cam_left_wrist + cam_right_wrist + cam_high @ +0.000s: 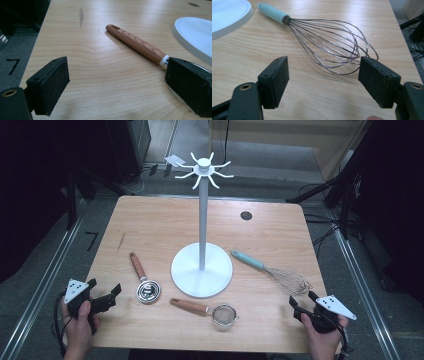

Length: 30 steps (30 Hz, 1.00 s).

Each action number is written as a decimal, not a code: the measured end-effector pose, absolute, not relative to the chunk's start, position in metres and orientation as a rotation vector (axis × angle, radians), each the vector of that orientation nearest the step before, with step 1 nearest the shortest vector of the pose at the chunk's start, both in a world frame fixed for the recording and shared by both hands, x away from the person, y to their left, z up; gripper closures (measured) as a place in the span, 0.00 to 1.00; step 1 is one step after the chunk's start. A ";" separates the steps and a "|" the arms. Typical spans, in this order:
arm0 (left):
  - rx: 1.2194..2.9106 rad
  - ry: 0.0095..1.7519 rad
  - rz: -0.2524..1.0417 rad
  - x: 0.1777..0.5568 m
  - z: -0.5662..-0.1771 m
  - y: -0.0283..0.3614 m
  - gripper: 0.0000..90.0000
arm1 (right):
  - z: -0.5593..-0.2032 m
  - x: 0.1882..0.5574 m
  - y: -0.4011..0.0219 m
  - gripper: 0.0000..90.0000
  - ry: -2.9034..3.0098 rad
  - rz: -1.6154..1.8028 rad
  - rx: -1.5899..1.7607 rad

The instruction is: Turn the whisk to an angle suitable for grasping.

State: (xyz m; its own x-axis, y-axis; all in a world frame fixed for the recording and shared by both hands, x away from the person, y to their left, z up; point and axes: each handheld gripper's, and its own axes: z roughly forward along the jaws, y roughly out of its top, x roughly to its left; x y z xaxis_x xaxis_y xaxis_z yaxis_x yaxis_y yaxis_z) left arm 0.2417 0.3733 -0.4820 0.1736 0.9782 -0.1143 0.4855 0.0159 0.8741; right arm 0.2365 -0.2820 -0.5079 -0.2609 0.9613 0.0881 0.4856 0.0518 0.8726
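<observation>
Left claw (106,296) sitting at lower left of the high view, jaws spread, nothing between them; right claw (302,304) at lower right, jaws likewise spread and gripping nothing. In the right gripper view the whisk (322,42) is lying just ahead of the jaws, wire loops toward the claw, pale blue handle (272,12) pointing away to upper left. In the high view it is lying slantwise at right of centre on the surface (150,225), just right of the white hook stand (202,225). Judging it light; the wires look springy and slick, likely to flex and squirm under a pinch, so the stiff handle is the better hold. In the left gripper view the wooden-handled measuring scoop (137,43) is running from upper centre down to the right, its metal end passing behind the right-hand jaw. The handle looks rigid and grippy; taking it mid-length seems soundest. A small wooden-handled strainer (207,310) is resting at bottom centre of the high view, near the stand's base, untouched.
</observation>
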 end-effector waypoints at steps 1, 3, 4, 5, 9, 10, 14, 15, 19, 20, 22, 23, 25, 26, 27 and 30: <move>1.592 1.443 0.727 0.242 -0.482 0.374 0.06 | -0.508 0.236 -0.282 0.29 1.803 1.146 1.456; 1.584 1.451 0.726 0.243 -0.482 0.374 0.06 | -0.508 0.236 -0.283 0.31 1.802 1.156 1.459; 1.578 1.459 0.723 0.243 -0.482 0.375 0.06 | -0.508 0.236 -0.286 0.35 1.803 1.194 1.459; 1.578 1.459 0.723 0.243 -0.482 0.375 0.06 | -0.508 0.236 -0.286 0.35 1.803 1.194 1.459; 1.584 1.462 0.729 0.244 -0.482 0.374 0.06 | -0.503 0.233 -0.286 0.40 1.813 1.186 1.432; 1.584 1.456 0.728 0.243 -0.482 0.374 0.06 | -0.499 0.232 -0.284 0.41 1.820 1.175 1.396; 1.584 1.455 0.725 0.243 -0.482 0.374 0.06 | -0.491 0.232 -0.281 0.42 1.830 1.172 1.338; 1.587 1.454 0.721 0.243 -0.482 0.374 0.06 | -0.485 0.233 -0.278 0.42 1.819 1.166 1.303; 1.597 1.456 0.724 0.244 -0.482 0.373 0.06 | -0.469 0.233 -0.270 0.42 1.881 1.140 1.283; 1.603 1.454 0.725 0.244 -0.482 0.373 0.06 | -0.466 0.234 -0.269 0.42 1.915 1.133 1.271; 1.613 1.450 0.730 0.244 -0.482 0.372 0.06 | -0.458 0.236 -0.266 0.41 1.956 1.087 1.260; 1.614 1.452 0.732 0.244 -0.482 0.372 0.07 | -0.455 0.239 -0.265 0.38 1.975 1.072 1.258; 1.611 1.449 0.730 0.243 -0.482 0.372 0.07 | -0.451 0.245 -0.264 0.31 2.055 1.062 1.240; 1.606 1.449 0.726 0.243 -0.482 0.372 0.07 | -0.449 0.248 -0.262 0.31 2.080 1.052 1.235; 1.604 1.451 0.726 0.242 -0.482 0.372 0.07 | -0.447 0.252 -0.261 0.32 2.099 1.042 1.226; 1.607 1.450 0.724 0.242 -0.482 0.372 0.07 | -0.444 0.259 -0.259 0.33 2.132 1.049 1.215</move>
